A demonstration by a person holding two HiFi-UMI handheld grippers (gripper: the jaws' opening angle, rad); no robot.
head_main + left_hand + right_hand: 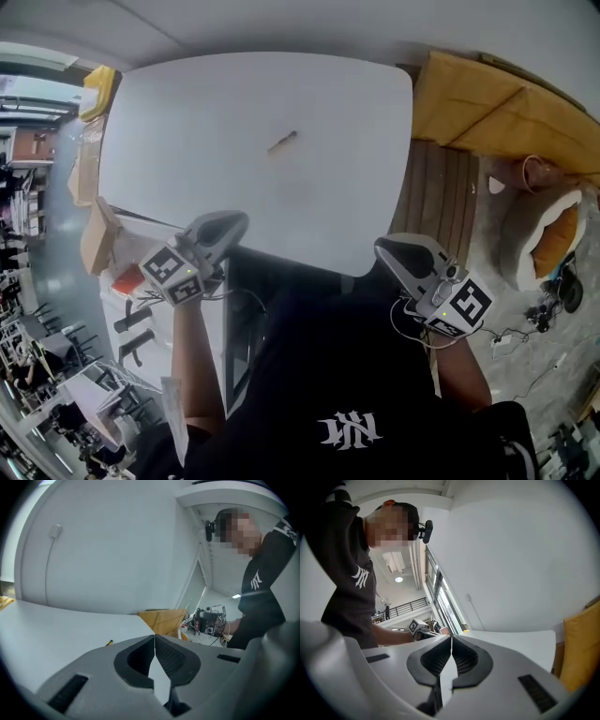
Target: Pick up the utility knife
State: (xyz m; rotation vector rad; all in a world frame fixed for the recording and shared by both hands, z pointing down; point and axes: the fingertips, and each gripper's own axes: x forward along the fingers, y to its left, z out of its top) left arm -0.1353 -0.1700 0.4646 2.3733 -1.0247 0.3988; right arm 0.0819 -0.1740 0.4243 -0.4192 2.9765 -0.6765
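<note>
Right — I see left tongs and right tongs both pressed together, nothing pinched, hovering at near edge of white counter. I spot utility knife lying mid-counter (well apart from both) — untouched.

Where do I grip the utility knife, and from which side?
Grip the utility knife across its middle, coming down from above. It lies flat and alone on the white table, slanted from near-left to far-right, so close across its narrow width. Which end holds the blade is too small to tell.
</note>
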